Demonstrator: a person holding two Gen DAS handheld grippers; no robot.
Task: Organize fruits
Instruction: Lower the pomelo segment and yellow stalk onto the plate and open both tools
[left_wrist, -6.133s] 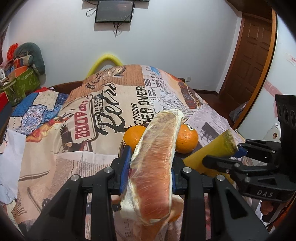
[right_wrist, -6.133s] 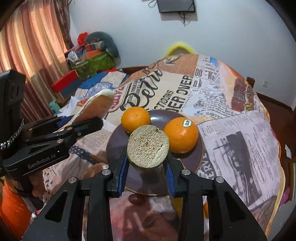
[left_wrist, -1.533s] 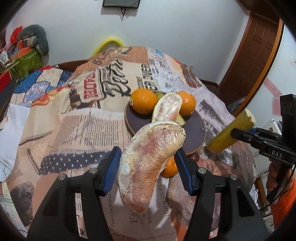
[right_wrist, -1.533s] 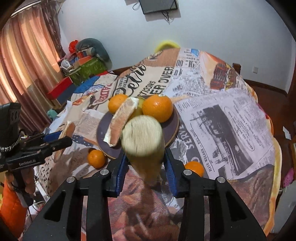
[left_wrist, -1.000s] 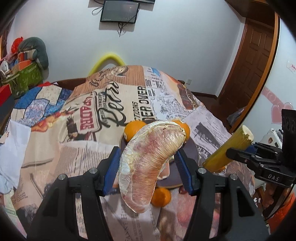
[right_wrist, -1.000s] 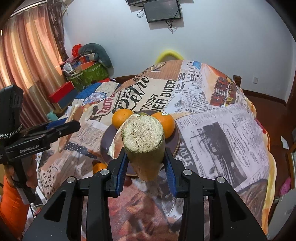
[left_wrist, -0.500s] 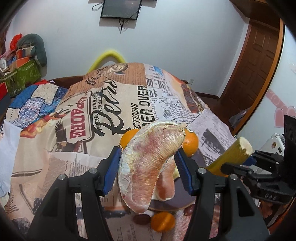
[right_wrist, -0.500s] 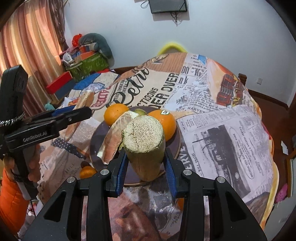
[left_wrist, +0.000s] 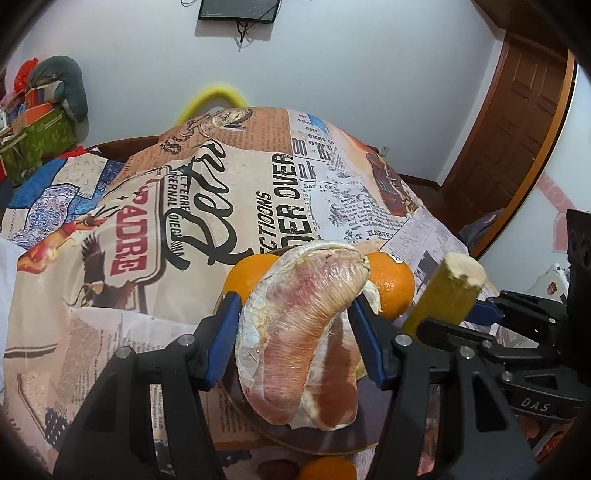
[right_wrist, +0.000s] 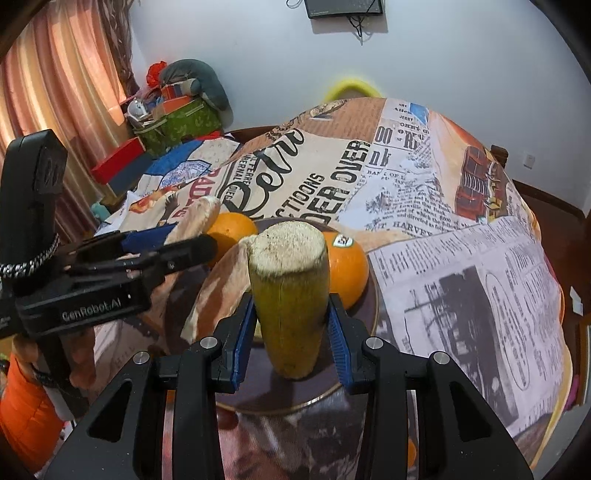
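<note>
The left claw (left_wrist: 295, 332) is clamped on a wrapped pomelo wedge (left_wrist: 299, 325), blue pads pressed to both of its sides, and the wedge hangs over the dark plate (left_wrist: 332, 443). Under it, on the plate, lies a second pomelo wedge (left_wrist: 340, 376), pink flesh up. Behind them sit two oranges on the plate: one at the left (left_wrist: 247, 275) and one at the right with a sticker (left_wrist: 391, 284).

Over on the right, the right claw (right_wrist: 291, 328) is pinching a thick yellow-green stalk piece (right_wrist: 290, 295), cut end pointing up and away, held above the plate's near half (right_wrist: 354, 391). From this side the stickered orange (right_wrist: 347, 269) shows just behind the stalk, the other orange (right_wrist: 231, 230) further left, and the lying wedge (right_wrist: 210, 291) stretches along the plate's left part.

A small orange (left_wrist: 327, 469) rests on the bench just off the plate's near edge, beside a dark round fruit (left_wrist: 279, 470). The bench wears a newspaper-print cloth (left_wrist: 177, 206). The two claws are close together, side by side over the plate.
</note>
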